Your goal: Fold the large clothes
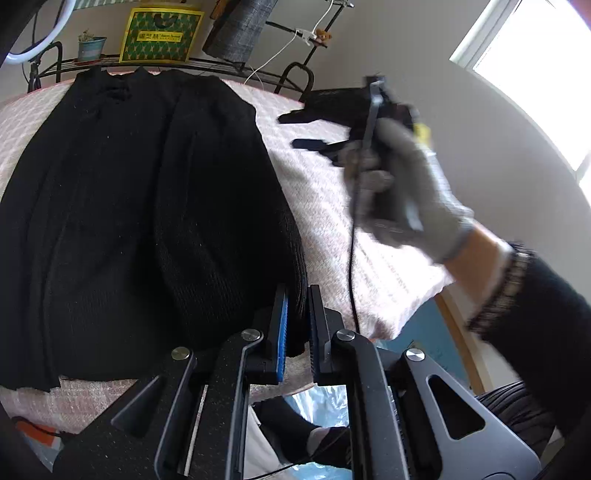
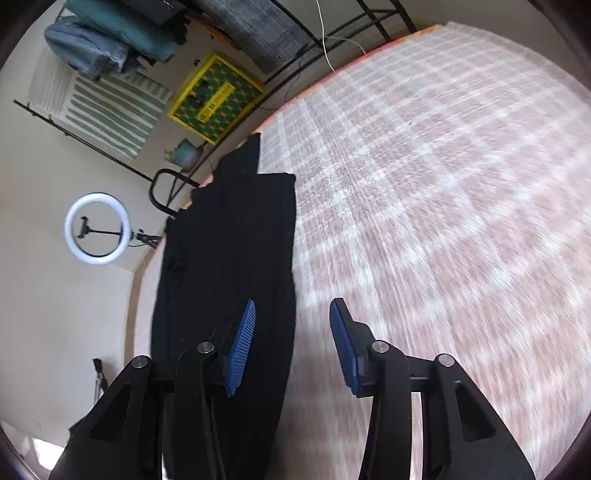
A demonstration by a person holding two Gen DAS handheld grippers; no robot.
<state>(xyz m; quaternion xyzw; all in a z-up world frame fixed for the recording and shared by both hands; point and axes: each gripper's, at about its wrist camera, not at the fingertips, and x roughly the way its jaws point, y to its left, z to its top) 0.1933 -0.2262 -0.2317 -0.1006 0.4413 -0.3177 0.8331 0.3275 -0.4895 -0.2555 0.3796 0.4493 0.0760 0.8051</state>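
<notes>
A large black knit garment (image 1: 140, 206) lies spread on the pink checked bed cover (image 1: 332, 206). My left gripper (image 1: 297, 317) is at the garment's near right corner, jaws shut with black fabric pinched between the blue pads. A gloved hand (image 1: 406, 199) holds my right gripper (image 1: 301, 131) over the bare cover, right of the garment, with its fingers apart. In the right wrist view the right gripper (image 2: 293, 310) is open and empty. Its left pad is above the garment (image 2: 229, 258) near the edge, its right pad over the cover (image 2: 443, 221).
A black metal rack (image 1: 229, 70) behind the bed holds a yellow-green bag (image 1: 160, 35) and a potted plant (image 1: 90, 48). A ring light (image 2: 96, 228) stands left. A bright window (image 1: 535, 48) is on the right. A socked foot (image 1: 295, 432) shows below the bed's near edge.
</notes>
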